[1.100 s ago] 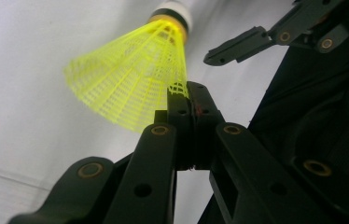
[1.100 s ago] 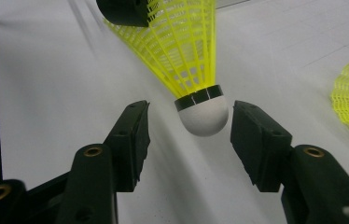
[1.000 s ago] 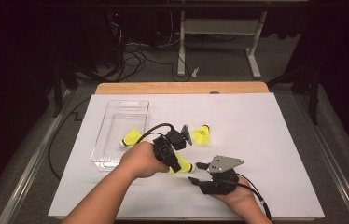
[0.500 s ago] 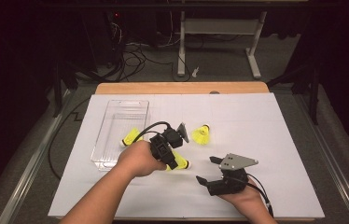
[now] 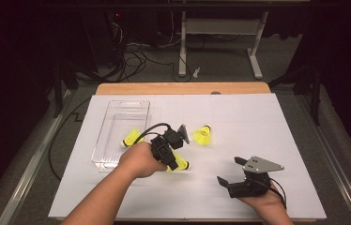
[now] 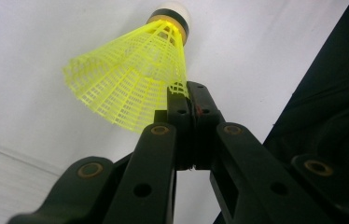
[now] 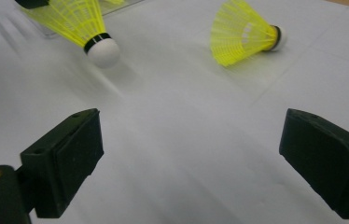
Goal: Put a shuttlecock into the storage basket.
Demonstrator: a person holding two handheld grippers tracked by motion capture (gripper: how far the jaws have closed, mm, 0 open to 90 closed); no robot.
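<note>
Shuttlecock (image 6: 133, 77), yellow w/ white cork, is pinched at skirt edge by closed left gripper (image 5: 176, 161), centre of high view. Right gripper (image 5: 232, 176), lower right, jaws wide apart, empty. Farther: second shuttlecock (image 5: 202, 136), third shuttlecock (image 5: 131, 138) in clear tray (image 5: 117, 115), upper left.

The high view looks forward and down on the table (image 5: 258, 122); both gripper views sit close above it, sharing the held shuttlecock (image 6: 130, 79).
</note>
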